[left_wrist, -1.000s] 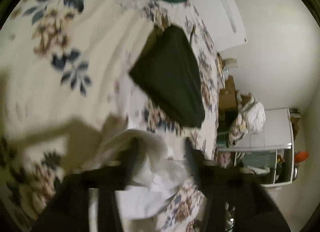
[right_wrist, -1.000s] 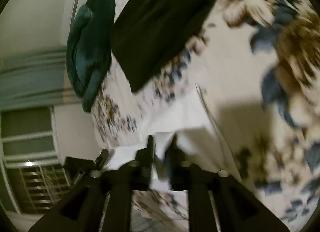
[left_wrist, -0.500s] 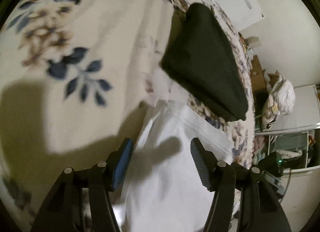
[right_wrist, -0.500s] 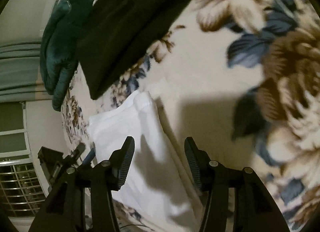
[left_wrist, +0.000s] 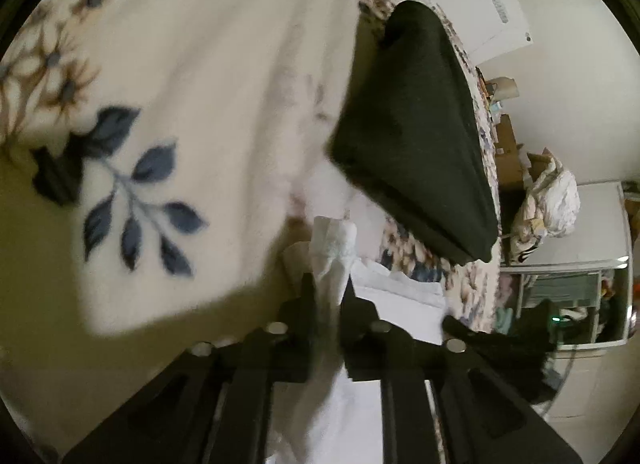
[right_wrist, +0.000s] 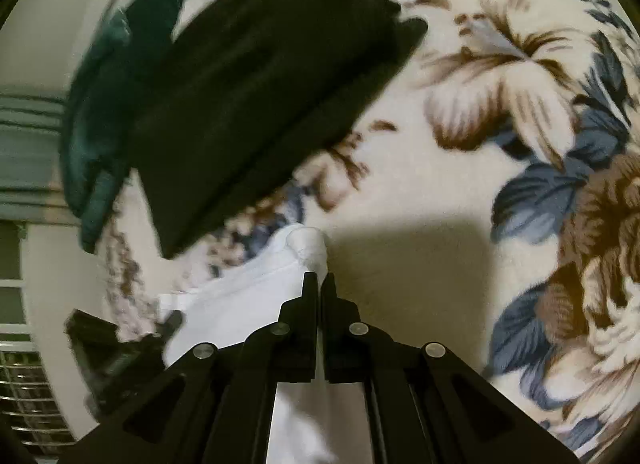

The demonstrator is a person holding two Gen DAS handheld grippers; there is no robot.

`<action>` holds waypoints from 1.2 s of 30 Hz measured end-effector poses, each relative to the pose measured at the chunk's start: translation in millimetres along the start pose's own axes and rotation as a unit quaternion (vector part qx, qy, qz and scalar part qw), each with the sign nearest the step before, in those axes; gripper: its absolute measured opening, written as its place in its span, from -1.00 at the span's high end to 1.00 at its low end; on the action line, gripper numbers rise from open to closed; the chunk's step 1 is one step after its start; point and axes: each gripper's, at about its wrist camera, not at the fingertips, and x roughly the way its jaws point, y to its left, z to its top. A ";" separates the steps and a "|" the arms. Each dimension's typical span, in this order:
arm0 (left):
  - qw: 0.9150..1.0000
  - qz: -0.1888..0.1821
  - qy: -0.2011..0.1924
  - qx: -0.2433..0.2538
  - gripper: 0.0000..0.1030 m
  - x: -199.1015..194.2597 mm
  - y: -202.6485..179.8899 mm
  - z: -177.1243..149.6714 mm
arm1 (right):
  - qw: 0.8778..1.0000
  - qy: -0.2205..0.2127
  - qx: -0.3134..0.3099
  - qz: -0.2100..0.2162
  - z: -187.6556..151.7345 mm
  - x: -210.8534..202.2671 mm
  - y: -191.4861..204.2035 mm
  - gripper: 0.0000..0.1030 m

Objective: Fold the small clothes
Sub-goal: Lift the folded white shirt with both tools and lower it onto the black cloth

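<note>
A white garment (left_wrist: pixel 392 304) lies on the floral blanket (left_wrist: pixel 192 64) near its edge. My left gripper (left_wrist: pixel 329 284) is shut on one bunched corner of it, which sticks up between the fingers. My right gripper (right_wrist: pixel 319 282) is shut on another bunched corner of the white garment (right_wrist: pixel 240 296). A folded black garment (left_wrist: pixel 416 136) lies just beyond it, also in the right wrist view (right_wrist: pixel 264 96).
A dark teal garment (right_wrist: pixel 104 104) lies past the black one by the blanket's edge. Beyond the bed in the left wrist view are a white cabinet (left_wrist: pixel 568 248), a bundle of cloth (left_wrist: pixel 548 200) and boxes. A window (right_wrist: pixel 16 304) shows at left.
Both grippers were open over the flat white garment half a second ago. Now each has closed on a corner of it, bunching the cloth.
</note>
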 end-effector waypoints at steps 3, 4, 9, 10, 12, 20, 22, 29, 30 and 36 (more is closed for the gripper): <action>0.999 -0.030 -0.006 -0.018 -0.05 -22.4 7.9 -6.8 | 0.999 0.023 0.019 0.025 0.4 -3.7 -7.4 0.71; 0.999 -0.041 -0.010 -0.020 -0.14 -30.0 10.4 -10.9 | 0.998 0.033 0.027 0.053 -1.8 -8.0 -12.8 0.19; 0.996 -0.090 0.009 -0.016 -0.22 -43.0 19.2 -49.5 | 0.991 0.070 0.018 0.113 -29.2 -11.6 -34.0 -0.51; 0.995 -0.097 0.017 -0.015 -0.22 -38.4 20.5 -55.8 | 0.989 0.083 0.019 0.120 -36.0 -6.1 -38.1 -0.52; 0.994 -0.096 0.041 -0.013 -0.22 -20.9 22.4 -68.6 | 0.982 0.119 0.019 0.143 -51.8 12.6 -44.0 -0.52; 0.996 -0.084 0.014 -0.004 -0.14 -5.6 8.5 -78.0 | 0.967 0.157 0.013 0.199 -70.9 51.6 -37.0 -0.48; 0.997 -0.079 0.008 -0.003 0.24 -7.8 7.4 -79.9 | 0.967 0.168 -0.010 0.193 -74.8 56.6 -27.6 -0.17; 0.997 -0.079 -0.012 0.003 0.73 -20.3 -4.8 -83.3 | 0.971 0.156 -0.035 0.176 -79.7 50.1 -17.8 0.73; 0.997 -0.077 -0.016 0.008 0.75 -24.0 -9.9 -83.2 | 0.973 0.150 -0.041 0.173 -79.5 46.2 -15.2 0.74; 0.994 -0.096 -0.046 0.028 0.76 -55.2 -46.3 -63.2 | 0.973 0.116 -0.068 0.187 -57.9 -5.9 11.3 0.76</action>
